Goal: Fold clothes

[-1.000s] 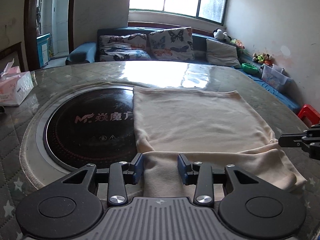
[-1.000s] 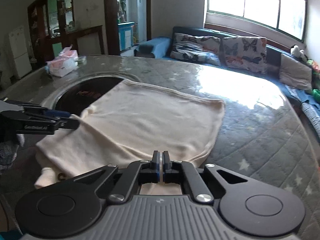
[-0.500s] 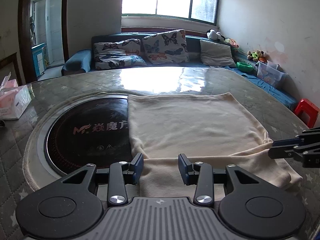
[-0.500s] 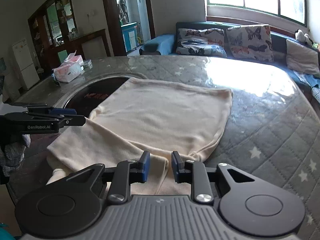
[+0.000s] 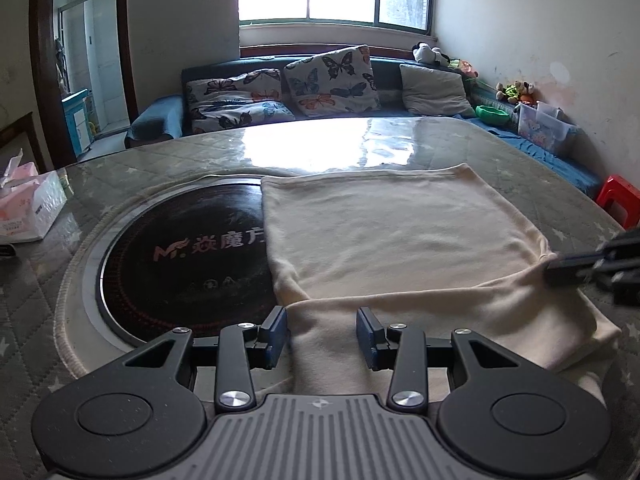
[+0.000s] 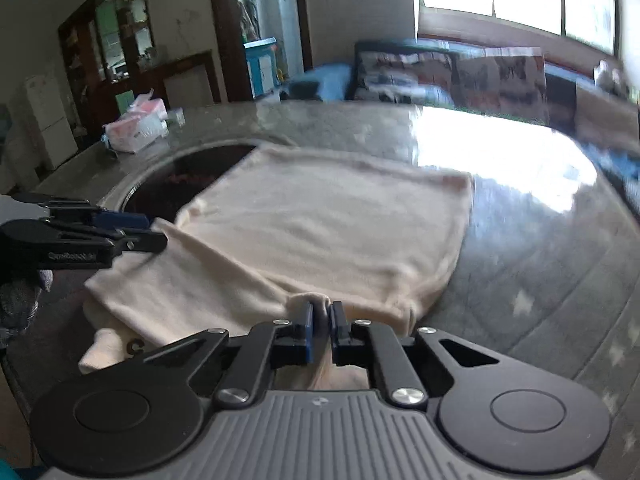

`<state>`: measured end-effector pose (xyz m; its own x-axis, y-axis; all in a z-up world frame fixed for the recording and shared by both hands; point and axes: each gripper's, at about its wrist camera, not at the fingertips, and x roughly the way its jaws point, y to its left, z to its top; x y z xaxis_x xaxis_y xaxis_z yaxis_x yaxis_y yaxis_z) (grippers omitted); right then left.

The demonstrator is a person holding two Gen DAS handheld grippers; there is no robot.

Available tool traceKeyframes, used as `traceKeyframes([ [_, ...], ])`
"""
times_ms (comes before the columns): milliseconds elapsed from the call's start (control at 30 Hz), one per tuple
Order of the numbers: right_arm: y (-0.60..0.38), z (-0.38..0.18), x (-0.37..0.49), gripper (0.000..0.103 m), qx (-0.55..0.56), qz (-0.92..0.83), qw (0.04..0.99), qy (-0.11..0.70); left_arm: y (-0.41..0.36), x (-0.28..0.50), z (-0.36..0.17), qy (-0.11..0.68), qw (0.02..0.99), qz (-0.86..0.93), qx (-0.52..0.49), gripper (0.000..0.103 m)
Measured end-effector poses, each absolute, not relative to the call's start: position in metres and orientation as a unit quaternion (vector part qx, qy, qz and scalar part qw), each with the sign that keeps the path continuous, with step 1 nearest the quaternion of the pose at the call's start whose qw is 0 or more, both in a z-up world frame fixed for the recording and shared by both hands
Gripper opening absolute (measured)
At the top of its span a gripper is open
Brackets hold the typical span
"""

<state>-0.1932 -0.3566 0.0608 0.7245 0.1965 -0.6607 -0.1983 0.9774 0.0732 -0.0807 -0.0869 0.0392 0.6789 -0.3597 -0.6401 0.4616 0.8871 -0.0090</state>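
A cream garment (image 5: pixel 392 232) lies flat on the round table, its near part folded into a band along the front. My left gripper (image 5: pixel 322 334) stands open over the left end of that band; cloth lies between its fingers, and the pads do not press it. In the right wrist view the same garment (image 6: pixel 320 224) fills the middle. My right gripper (image 6: pixel 320 316) is closing tight on a small raised pinch of the cloth at the right end of the band. Each gripper shows in the other's view: the right gripper (image 5: pixel 560 268), the left gripper (image 6: pixel 148 232).
A black round hob (image 5: pixel 180 260) is set into the table, partly under the garment's left side. A pink tissue box (image 5: pixel 28 208) stands at the far left. A grey quilted cover (image 6: pixel 540 280) spreads to the right. A sofa (image 5: pixel 320 84) and a red stool (image 5: pixel 618 200) stand beyond.
The right gripper was shut, opened half a second ago, and now pinches a fold of the cloth. The left gripper has stayed open in the same spot.
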Motion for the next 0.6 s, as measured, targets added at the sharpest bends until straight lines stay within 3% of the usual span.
traceKeyframes([
  [600,-0.344,0.065,-0.207,0.017,-0.051,0.129,0.925,0.353,-0.086,-0.104,0.044,0.313,0.912,-0.245,0.097,0.041],
])
